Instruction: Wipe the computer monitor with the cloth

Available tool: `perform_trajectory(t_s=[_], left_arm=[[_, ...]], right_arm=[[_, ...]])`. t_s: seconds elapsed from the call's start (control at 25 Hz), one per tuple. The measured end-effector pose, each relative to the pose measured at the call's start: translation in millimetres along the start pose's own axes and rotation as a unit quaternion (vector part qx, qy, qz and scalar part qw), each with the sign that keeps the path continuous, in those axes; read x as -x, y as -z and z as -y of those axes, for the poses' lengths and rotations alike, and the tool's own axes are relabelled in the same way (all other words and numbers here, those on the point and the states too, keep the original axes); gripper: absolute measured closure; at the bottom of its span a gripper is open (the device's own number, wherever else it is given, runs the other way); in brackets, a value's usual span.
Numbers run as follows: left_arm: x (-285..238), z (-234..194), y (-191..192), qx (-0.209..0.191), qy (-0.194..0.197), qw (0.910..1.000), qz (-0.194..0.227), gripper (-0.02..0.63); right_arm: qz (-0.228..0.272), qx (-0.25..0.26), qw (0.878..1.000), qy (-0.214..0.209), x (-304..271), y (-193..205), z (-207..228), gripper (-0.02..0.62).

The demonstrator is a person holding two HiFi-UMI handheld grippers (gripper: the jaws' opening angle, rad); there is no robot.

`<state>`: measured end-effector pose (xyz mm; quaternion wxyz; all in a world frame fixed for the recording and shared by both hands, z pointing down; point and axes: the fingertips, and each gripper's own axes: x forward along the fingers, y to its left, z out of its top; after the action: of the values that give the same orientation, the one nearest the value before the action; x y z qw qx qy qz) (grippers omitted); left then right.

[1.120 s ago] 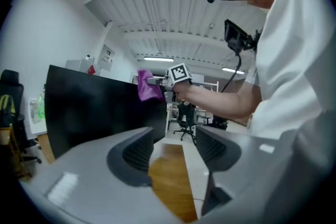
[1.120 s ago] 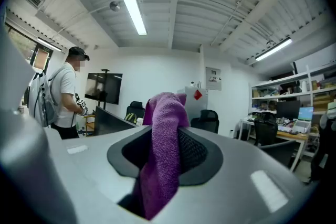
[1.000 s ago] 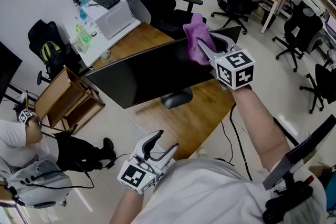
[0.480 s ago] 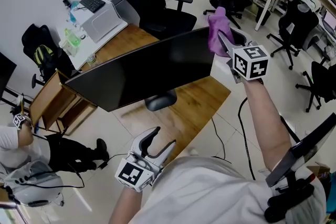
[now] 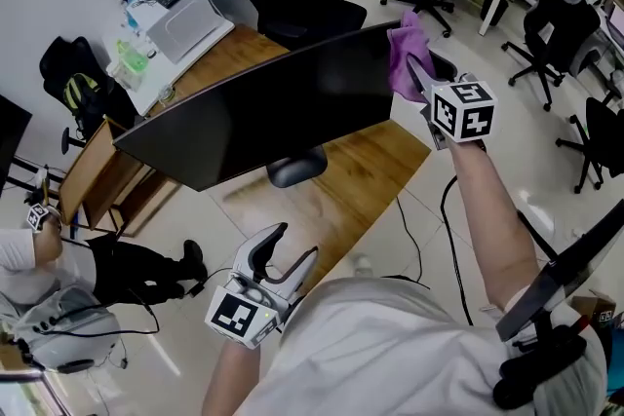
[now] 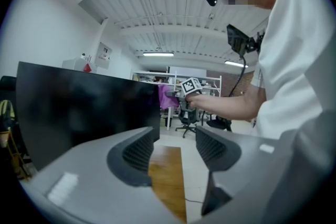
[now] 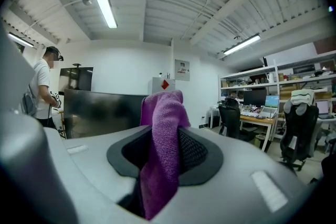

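While the person's right arm stretches up the right side of the head view, the right gripper clamps the purple cloth between its jaws at the right edge of the dark monitor, which stands on the wooden desk. Low at bottom centre, the left gripper hangs near the person's torso, jaws moderately apart and empty, pointing toward the desk.

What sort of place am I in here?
Probably an open-plan office: several black swivel chairs, a wooden desk carrying a large monitor, and more desks with computers behind.
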<state>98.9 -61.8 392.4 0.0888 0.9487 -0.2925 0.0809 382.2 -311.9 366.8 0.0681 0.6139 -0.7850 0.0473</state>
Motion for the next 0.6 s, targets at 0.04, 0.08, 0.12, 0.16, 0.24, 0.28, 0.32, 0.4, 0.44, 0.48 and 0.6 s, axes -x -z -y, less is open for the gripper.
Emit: perform_trajectory(t_s=[0.04, 0.08, 0.12, 0.16, 0.24, 0.28, 0.32, 0.4, 0.44, 0.48, 0.6], left_arm=[[1.4, 0.8, 0.9, 0.0, -0.001, 1.0, -0.003, 0.336], [3.0, 1.4, 1.6, 0.0, -0.003, 1.0, -0.005, 0.336], [4.9, 1.5, 2.1, 0.001, -0.005, 1.0, -0.007, 0.336], [6.8, 1.0, 2.4, 0.001, -0.006, 0.9999, -0.008, 0.336], [11.1, -0.3, 2.8, 0.003, -0.01, 0.9999, -0.012, 0.336], [13.7, -0.9, 3.3, 0.003, -0.012, 0.9998, -0.014, 0.336], [16.5, -1.6, 4.3, 0.003, -0.014, 0.9997, -0.017, 0.336], [20.7, -2.6, 4.3, 0.003, -0.02, 0.9996, -0.021, 0.336], [21.8, -3.0, 2.9, 0.003, -0.023, 0.9995, -0.022, 0.336], [22.8, -3.3, 1.8, 0.004, -0.025, 0.9994, -0.023, 0.336], [28.4, -3.1, 0.6, 0.003, -0.032, 0.9991, -0.028, 0.336]], right_arm=[[-0.005, -0.003, 1.0, 0.001, 0.2, 8.9, 0.4, 0.466], [-0.011, -0.006, 1.0, 0.003, 0.5, 18.0, 0.8, 0.466], [-0.017, -0.007, 1.0, 0.006, 0.4, 27.1, 1.2, 0.466], [-0.023, -0.008, 1.0, 0.009, -0.2, 36.3, 1.4, 0.466], [-0.037, -0.011, 0.999, 0.012, -2.1, 56.5, 1.3, 0.466], [-0.046, -0.014, 0.999, 0.013, -3.1, 68.0, 0.8, 0.466], [-0.055, -0.018, 0.998, 0.013, -4.1, 80.2, 0.4, 0.466], [-0.073, -0.023, 0.997, 0.016, -6.1, 104.3, 0.4, 0.466], [-0.081, -0.026, 0.996, 0.018, -7.4, 115.4, 1.2, 0.466], [-0.09, -0.027, 0.995, 0.02, -9.0, 126.4, 2.4, 0.466], [-0.122, -0.033, 0.992, 0.024, -13.5, 164.1, 4.4, 0.466]])
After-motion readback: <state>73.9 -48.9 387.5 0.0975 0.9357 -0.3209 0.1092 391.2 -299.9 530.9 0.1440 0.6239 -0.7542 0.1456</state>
